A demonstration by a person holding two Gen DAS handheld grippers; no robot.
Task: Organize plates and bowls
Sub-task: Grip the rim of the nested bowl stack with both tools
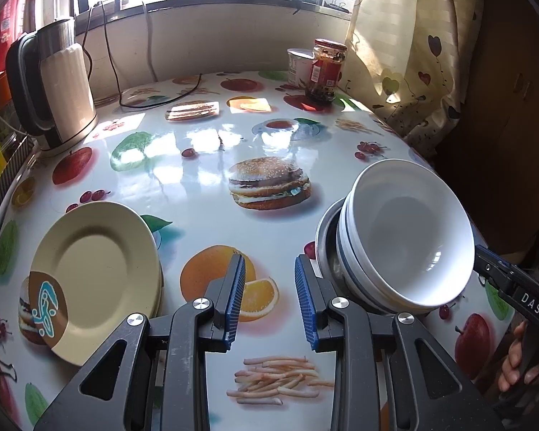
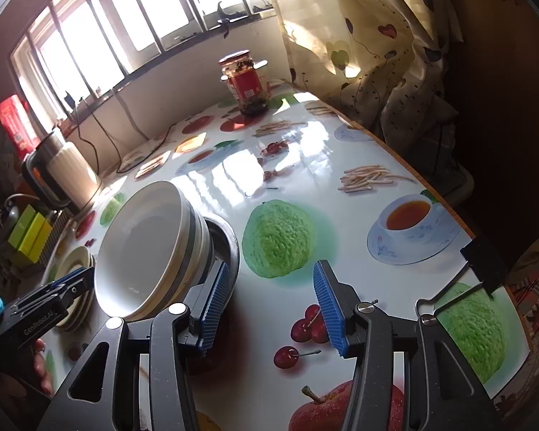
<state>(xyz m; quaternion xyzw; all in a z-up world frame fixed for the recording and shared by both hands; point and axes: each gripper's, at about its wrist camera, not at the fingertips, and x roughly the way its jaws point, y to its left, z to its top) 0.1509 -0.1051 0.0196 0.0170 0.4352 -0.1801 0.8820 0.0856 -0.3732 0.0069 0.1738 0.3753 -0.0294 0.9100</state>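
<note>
Metal bowl [image 1: 327, 248] mostly behind white bowls [image 1: 409, 233]

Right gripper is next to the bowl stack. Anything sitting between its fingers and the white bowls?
Nothing visible does. The right gripper is open and empty over the tablecloth, and its left finger is right beside the stacked white bowls and the metal dish they sit in. I cannot tell whether it touches them.

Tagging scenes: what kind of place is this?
Likely a home dining or kitchen corner: a table under a food-print cloth by a window, with a kettle, a jar, and bowls and plates.
</note>
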